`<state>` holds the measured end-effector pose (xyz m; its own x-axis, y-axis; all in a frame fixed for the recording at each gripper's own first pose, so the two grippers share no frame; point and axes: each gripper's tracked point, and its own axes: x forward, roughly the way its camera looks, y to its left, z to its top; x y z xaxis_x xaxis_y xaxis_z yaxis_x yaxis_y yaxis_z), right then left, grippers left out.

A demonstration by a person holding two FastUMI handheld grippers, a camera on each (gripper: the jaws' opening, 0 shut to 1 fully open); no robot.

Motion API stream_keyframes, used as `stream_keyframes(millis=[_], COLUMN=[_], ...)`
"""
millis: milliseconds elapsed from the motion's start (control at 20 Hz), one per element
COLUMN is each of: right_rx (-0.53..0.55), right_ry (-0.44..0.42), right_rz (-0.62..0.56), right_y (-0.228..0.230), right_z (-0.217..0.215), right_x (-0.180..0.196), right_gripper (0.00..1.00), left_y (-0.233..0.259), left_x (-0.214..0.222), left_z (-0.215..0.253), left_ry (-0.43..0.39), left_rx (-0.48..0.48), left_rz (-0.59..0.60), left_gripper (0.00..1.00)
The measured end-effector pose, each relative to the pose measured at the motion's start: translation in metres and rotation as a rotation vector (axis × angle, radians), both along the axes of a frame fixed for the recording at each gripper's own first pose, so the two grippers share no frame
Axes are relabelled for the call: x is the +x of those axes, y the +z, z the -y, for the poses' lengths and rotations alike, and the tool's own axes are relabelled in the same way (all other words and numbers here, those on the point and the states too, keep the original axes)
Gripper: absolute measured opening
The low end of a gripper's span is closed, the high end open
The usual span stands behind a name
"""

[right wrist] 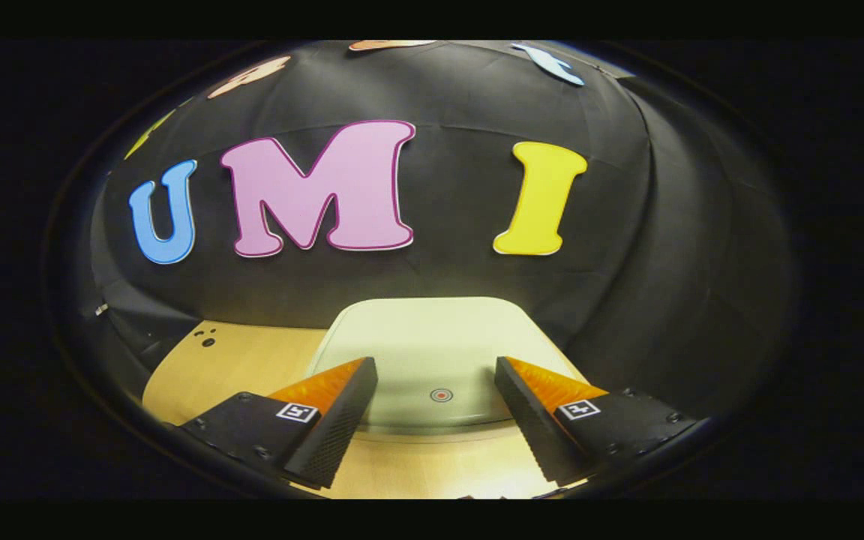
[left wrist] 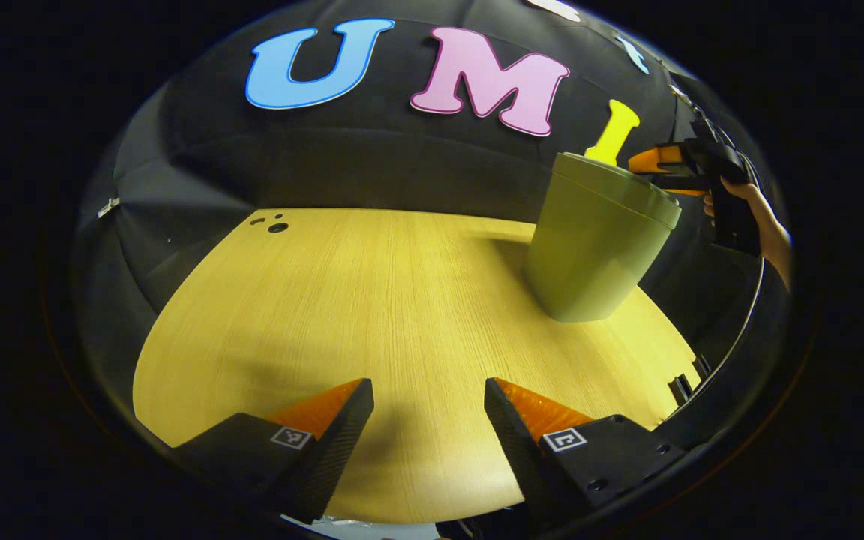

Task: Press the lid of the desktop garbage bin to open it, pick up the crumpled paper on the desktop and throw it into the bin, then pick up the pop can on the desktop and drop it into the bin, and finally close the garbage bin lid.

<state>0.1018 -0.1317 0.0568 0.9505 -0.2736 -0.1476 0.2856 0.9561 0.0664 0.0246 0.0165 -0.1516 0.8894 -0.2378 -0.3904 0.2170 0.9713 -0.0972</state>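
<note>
Right hand-held gripper [right wrist: 436, 367] seemingly above lid [right wrist: 432, 352]

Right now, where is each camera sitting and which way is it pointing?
Left gripper view: rides the left tongs, low over the wooden table, facing the green bin from the side; its open fingers show below, and farther off the right tongs with the hand holding them.
Right gripper view: rides the right tongs, just above the bin lid, looking across it; open fingers below.
Shared: bin, table, right tongs.

Likely recording booth, black cloth wall [right wrist: 664, 262], wooden table [left wrist: 372, 300]
</note>
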Motion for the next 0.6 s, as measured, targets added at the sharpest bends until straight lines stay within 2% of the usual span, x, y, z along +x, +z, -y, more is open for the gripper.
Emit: stream_keyframes(millis=[150, 200, 250, 350, 400, 450, 500, 600], right_rx=[-0.003, -0.010, -0.008, 0.000, -0.015, -0.024, -0.012, -0.009], right_ry=[0.004, 0.006, 0.011, 0.011, 0.016, 0.008, 0.008, 0.015], right_rz=[-0.010, -0.001, 0.002, -0.006, -0.020, -0.012, -0.017, -0.003], right_y=[-0.006, -0.005, -0.006, -0.011, -0.015, -0.012, -0.013, -0.010], right_z=[-0.002, -0.001, -0.001, -0.002, -0.003, -0.002, -0.004, -0.003], right_x=[0.000, 0.001, 0.001, 0.003, 0.001, 0.002, 0.000, 0.001], right_gripper=[1.00, 1.00, 1.00, 1.00, 1.00, 0.95, 1.00, 1.00], left_y=[0.000, 0.001, 0.001, 0.003, 0.005, 0.007, 0.009, 0.014], left_x=[0.006, 0.008, 0.010, 0.012, 0.013, 0.012, 0.012, 0.011], left_z=[-0.004, -0.006, -0.006, -0.009, -0.010, -0.008, -0.007, -0.005], left_ry=[0.007, 0.007, 0.000, -0.015, -0.022, -0.032, -0.039, -0.046], left_rx=[-0.025, -0.022, -0.013, 0.022, 0.037, 0.043, 0.045, 0.044], left_rz=[0.003, 0.007, 0.010, 0.029, 0.039, 0.047, 0.052, 0.068], left_gripper=[0.96, 0.91, 0.95, 0.96, 0.91, 0.95, 0.95, 0.95])
